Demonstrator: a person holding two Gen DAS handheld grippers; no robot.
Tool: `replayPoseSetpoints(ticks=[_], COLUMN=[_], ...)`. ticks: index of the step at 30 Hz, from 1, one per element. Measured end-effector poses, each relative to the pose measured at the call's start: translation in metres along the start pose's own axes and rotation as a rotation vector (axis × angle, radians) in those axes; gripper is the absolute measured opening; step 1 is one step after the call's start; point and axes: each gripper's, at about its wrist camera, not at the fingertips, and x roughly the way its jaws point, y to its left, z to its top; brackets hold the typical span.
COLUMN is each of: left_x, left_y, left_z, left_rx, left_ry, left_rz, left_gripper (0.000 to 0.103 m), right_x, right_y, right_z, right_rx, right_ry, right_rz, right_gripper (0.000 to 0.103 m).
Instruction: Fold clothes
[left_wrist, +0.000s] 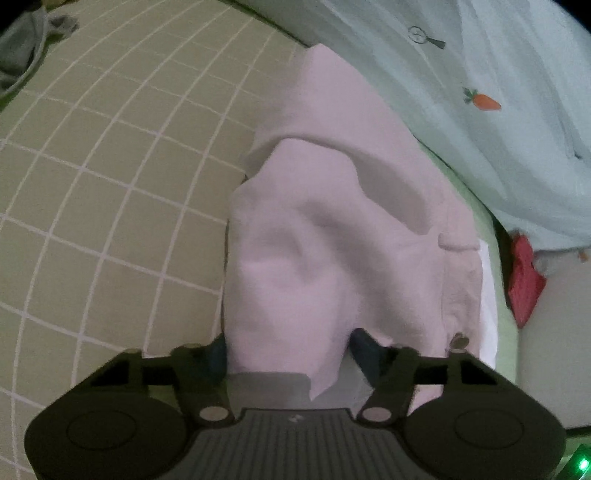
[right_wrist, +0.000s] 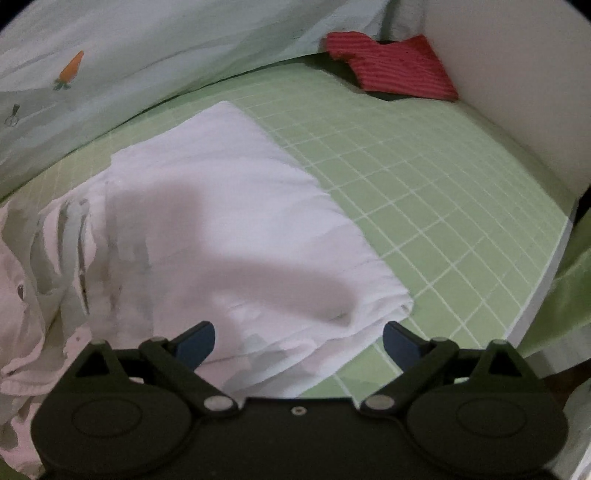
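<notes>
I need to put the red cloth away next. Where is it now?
The red cloth lies at the far right of the green grid mat, between the carrot-print sheet and the white wall.

The pale pink garment (left_wrist: 332, 229) fills the centre of the left wrist view, bunched into soft ridges and hollows, one fold draped over another; its lower edge hangs at the bottom centre of the frame; a small round button shows at its lower right; in the right wrist view the white folded cloth (right_wrist: 236, 221) lies flat at centre, neatly squared, its layered edge at lower right.
</notes>
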Motion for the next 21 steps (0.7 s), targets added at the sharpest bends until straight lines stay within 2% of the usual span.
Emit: replayPoseSetpoints(ticks=[1, 2, 4, 5, 9, 15, 21], left_x=[-0.001, -0.003, -0.009, -0.013, -0.032, -0.048, -0.026], left_y=[-0.001, -0.004, -0.01, -0.015, -0.05, -0.134, -0.209], left_z=[0.0, -0.002, -0.003, -0.005, -0.012, -0.024, -0.036], left_rx=[-0.003, -0.002, -0.009, -0.014, 0.031, 0.119, 0.235], left_ry=[-0.003, -0.009, -0.024, -0.037, -0.107, -0.169, -0.168], left_rz=[0.007, 0.008, -0.019, -0.032, -0.075, -0.159, -0.12], left_gripper=[0.05, 0.035, 0.023, 0.02, 0.017, 0.016, 0.016], right_x=[0.001, 0.002, 0.004, 0.005, 0.007, 0.019, 0.036], right_y=[-0.003, -0.007, -0.015, -0.02, -0.039, -0.073, -0.104], right_z=[0.0, 0.001, 0.002, 0.003, 0.01, 0.025, 0.042], right_rx=[0.005, 0.009, 0.013, 0.015, 0.02, 0.04, 0.078], right_ry=[0.001, 0.001, 0.002, 0.001, -0.008, -0.008, 0.002], right_rz=[0.001, 0.003, 0.008, 0.01, 0.022, 0.047, 0.071], right_gripper=[0.099, 0.099, 0.099, 0.099, 0.099, 0.099, 0.099])
